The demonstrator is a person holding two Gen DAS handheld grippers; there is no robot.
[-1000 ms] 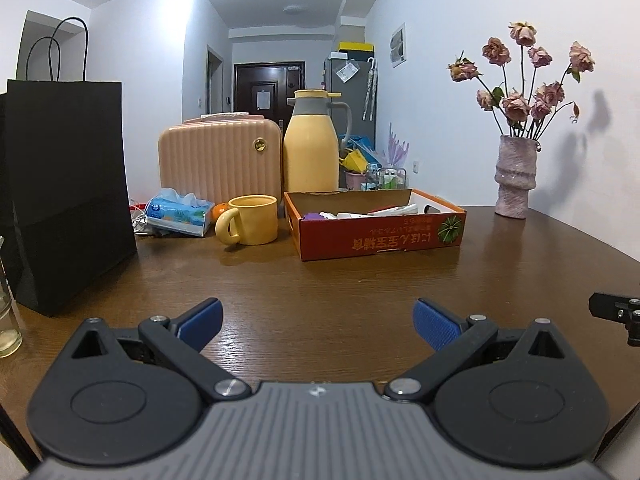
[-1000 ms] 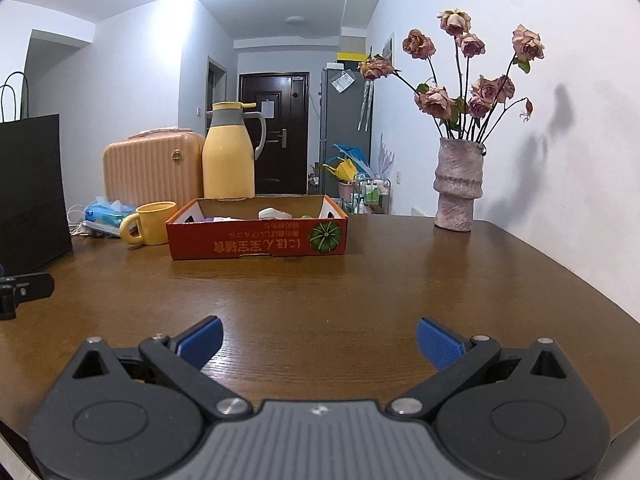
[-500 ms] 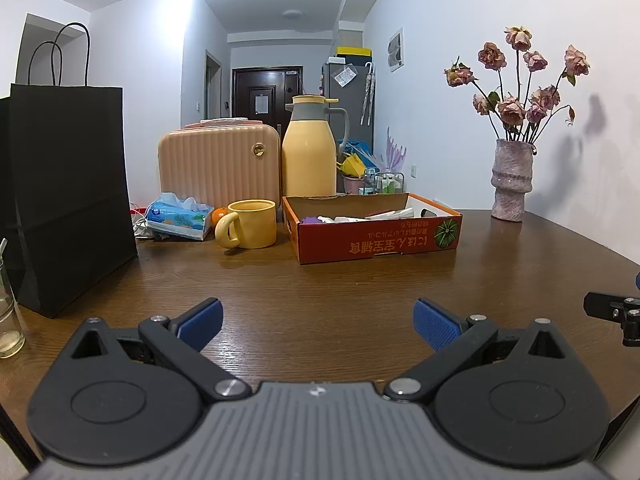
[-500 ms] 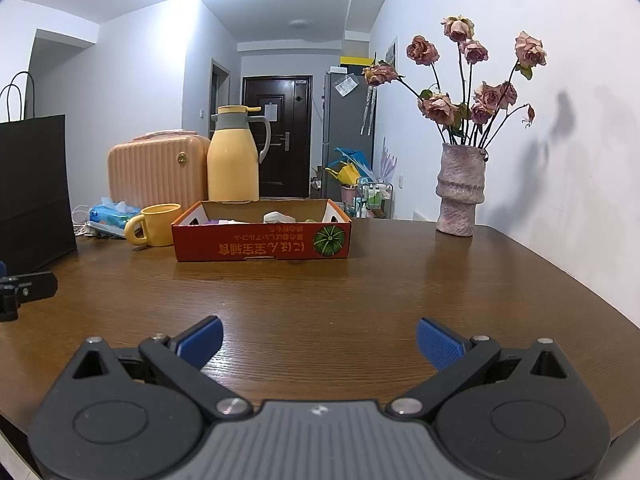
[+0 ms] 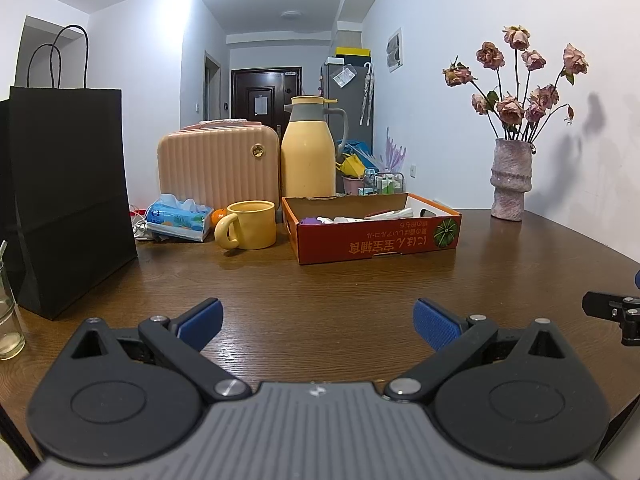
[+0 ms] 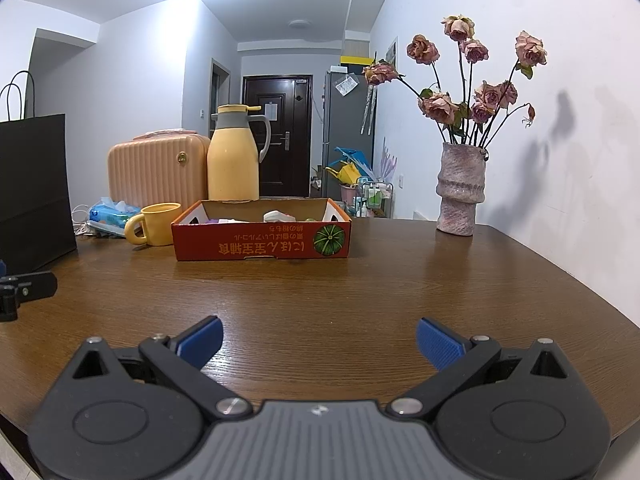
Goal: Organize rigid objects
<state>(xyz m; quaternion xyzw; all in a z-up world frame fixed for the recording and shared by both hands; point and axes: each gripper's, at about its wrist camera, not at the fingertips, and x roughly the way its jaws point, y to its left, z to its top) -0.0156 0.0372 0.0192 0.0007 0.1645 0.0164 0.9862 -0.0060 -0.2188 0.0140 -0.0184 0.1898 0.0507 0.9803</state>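
Note:
A red cardboard box (image 5: pixel 376 240) stands at the far middle of the brown table (image 5: pixel 320 296); it also shows in the right wrist view (image 6: pixel 262 242). It holds several small items, white and purple ones among them, mostly hidden by its wall. My left gripper (image 5: pixel 318 320) is open and empty, low over the table's near part. My right gripper (image 6: pixel 319 340) is open and empty, also near the front edge. Each gripper's side shows at the edge of the other's view.
A yellow mug (image 5: pixel 250 230), a yellow thermos jug (image 5: pixel 309 152), a peach case (image 5: pixel 218 164) and a tissue pack (image 5: pixel 178 220) stand left of the box. A black paper bag (image 5: pixel 68 196) and a glass (image 5: pixel 8 320) are at the left. A vase of dried roses (image 5: pixel 512 178) is at the right.
Both views have risen and tilted slightly, so the box and objects sit a little lower in frame. Both grippers stay open; nothing on the table has moved.

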